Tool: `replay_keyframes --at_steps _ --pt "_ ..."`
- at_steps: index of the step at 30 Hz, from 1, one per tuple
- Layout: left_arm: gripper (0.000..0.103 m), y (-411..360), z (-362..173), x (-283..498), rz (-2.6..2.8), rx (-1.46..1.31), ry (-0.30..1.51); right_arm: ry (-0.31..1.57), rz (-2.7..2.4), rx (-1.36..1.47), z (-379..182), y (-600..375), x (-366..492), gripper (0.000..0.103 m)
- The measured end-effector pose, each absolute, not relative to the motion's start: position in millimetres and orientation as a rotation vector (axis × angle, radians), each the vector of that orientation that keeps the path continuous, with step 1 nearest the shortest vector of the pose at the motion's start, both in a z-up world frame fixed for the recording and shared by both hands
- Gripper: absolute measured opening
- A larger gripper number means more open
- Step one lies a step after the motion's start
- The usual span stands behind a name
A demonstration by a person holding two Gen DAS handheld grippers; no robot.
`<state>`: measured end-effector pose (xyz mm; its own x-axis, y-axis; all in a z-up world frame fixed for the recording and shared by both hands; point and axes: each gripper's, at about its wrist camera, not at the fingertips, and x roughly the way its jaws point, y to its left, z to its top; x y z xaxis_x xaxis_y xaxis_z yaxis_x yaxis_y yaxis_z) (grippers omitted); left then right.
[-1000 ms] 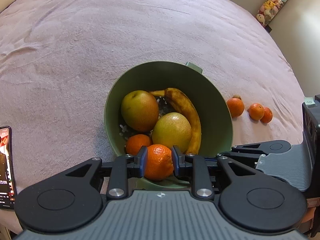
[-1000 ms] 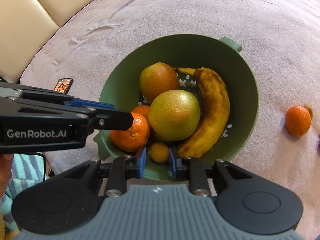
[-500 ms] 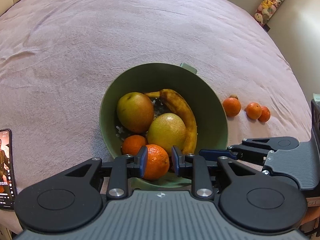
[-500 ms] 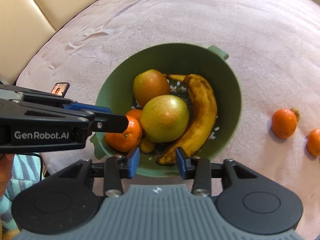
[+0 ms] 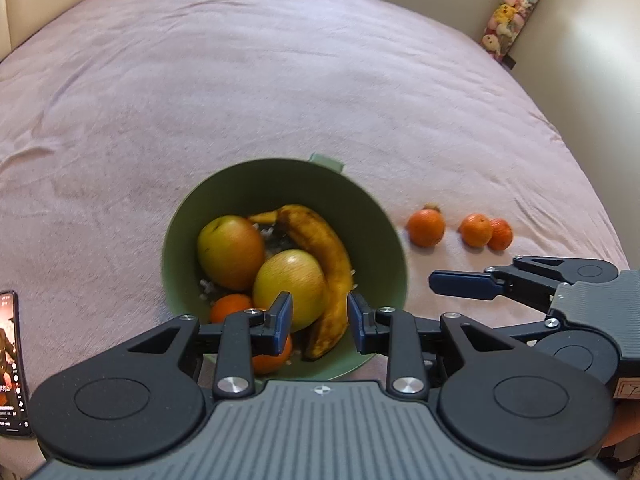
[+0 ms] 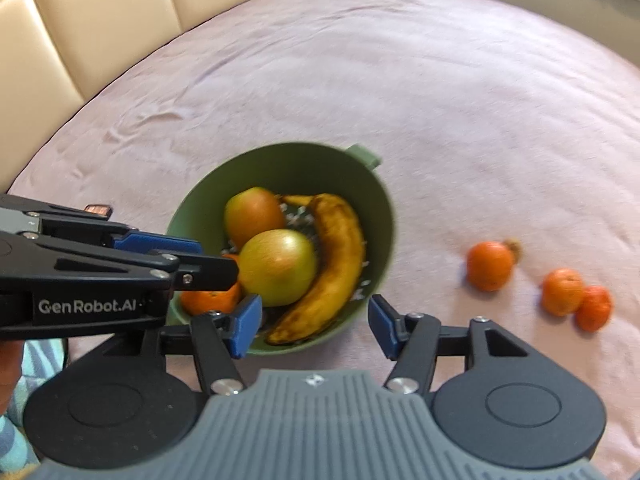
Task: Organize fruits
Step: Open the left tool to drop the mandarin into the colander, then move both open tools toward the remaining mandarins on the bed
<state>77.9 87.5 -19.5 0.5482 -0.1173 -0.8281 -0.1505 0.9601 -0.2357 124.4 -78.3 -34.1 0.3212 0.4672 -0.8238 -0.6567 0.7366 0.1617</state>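
The only readable text is "GenRobot.AI", printed in white letters on the black side of the left tool (image 6: 236, 268), seen from the right wrist.

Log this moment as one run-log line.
left gripper: open | right gripper: open | bowl: fruit inside | tangerines on bed: three

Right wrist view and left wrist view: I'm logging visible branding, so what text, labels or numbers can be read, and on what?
"GenRobot.AI": white lettering on the side of the left gripper, seen in the right wrist view.
Phone screen at the left edge of the left wrist view: small white characters, too small to read.
Nothing else legible.
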Motion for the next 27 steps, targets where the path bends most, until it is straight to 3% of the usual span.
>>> replay_keyframes --at_steps 2,14,17,21,23,27 --pt "0.036 81 -16 78 0.012 -0.290 0.979 0.978 0.716 -0.213 -29 -88 124 0.063" --pt "0.044 37 -8 80 -0.043 -0.234 0.915 0.917 0.516 -0.164 -24 -150 125 0.067" --pt "0.050 24 -8 81 -0.057 -0.209 0.901 0.900 0.462 -0.167 -26 -163 126 0.070" --pt "0.067 6 -10 84 -0.067 -0.178 0.879 0.898 0.405 -0.150 -32 -183 128 0.071" --pt "0.069 -1 -11 86 -0.074 -0.167 0.868 0.898 0.367 -0.137 -36 -194 130 0.079" --pt "0.074 -13 -15 91 -0.083 -0.167 0.838 0.892 0.283 -0.113 -45 -216 135 0.082"
